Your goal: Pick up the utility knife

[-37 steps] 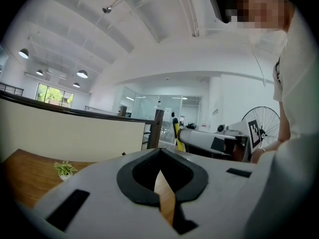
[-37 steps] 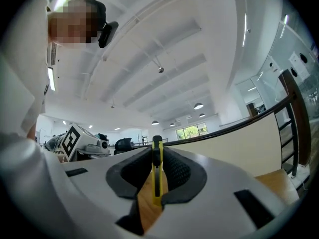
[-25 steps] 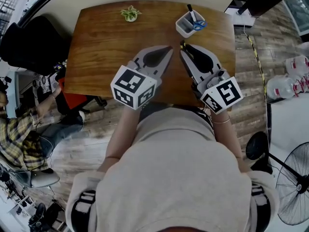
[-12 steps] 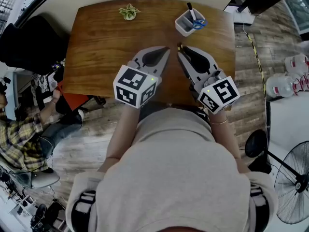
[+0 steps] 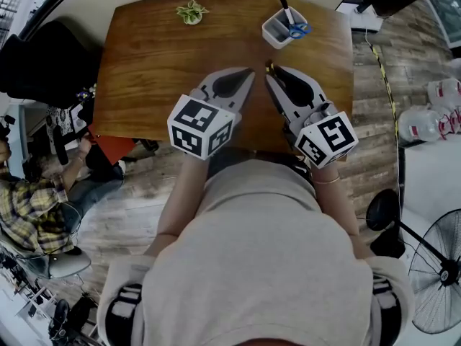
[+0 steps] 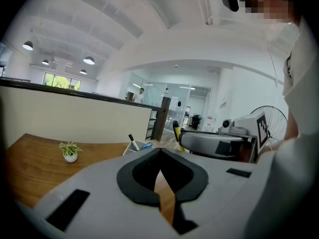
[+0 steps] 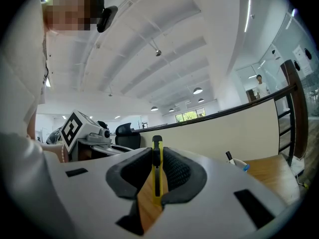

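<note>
The wooden table (image 5: 158,71) filled most of the space in front of the person, who held both tools low over its near half, side by side and tips nearly together. The left gripper (image 5: 246,74) had its fingers (image 6: 134,176) clenched tip to tip with nothing between them, bare wood showing through the gap behind. The right gripper (image 5: 274,78) sat just beside it, its fingers (image 7: 179,173) clamped on the utility knife (image 7: 157,178), which stood on edge between the pads, its black end poking out past the tips, clear of the table. At the far right edge stood a white pen cup (image 5: 277,33); a small potted plant (image 5: 191,11) stood well to its left.
</note>
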`<state>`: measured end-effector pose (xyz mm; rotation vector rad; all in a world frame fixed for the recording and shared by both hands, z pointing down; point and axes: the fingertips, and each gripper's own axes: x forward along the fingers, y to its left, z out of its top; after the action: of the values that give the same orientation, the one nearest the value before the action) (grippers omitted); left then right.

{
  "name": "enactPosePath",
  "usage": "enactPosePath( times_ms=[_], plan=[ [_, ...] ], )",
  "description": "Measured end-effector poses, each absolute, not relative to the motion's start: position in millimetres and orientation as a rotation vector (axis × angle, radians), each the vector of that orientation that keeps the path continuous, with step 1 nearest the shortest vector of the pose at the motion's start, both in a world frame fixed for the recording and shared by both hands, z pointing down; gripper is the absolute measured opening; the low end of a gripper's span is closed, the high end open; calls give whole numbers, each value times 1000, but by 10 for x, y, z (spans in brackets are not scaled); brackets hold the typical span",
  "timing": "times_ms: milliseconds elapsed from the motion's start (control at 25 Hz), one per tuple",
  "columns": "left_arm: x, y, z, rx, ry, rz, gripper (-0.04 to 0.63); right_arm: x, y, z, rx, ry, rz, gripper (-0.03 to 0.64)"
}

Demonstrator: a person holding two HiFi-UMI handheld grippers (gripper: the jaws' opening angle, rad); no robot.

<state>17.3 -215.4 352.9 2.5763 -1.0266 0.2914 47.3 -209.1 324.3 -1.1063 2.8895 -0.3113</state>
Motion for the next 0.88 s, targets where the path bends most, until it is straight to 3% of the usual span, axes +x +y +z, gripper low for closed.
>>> enactPosePath(
  times_ms=[880],
  plan=[
    [187,-2182,3572,2583,-998,303,14,438,-2130,3232,-1112,2890,-278,78]
  ],
)
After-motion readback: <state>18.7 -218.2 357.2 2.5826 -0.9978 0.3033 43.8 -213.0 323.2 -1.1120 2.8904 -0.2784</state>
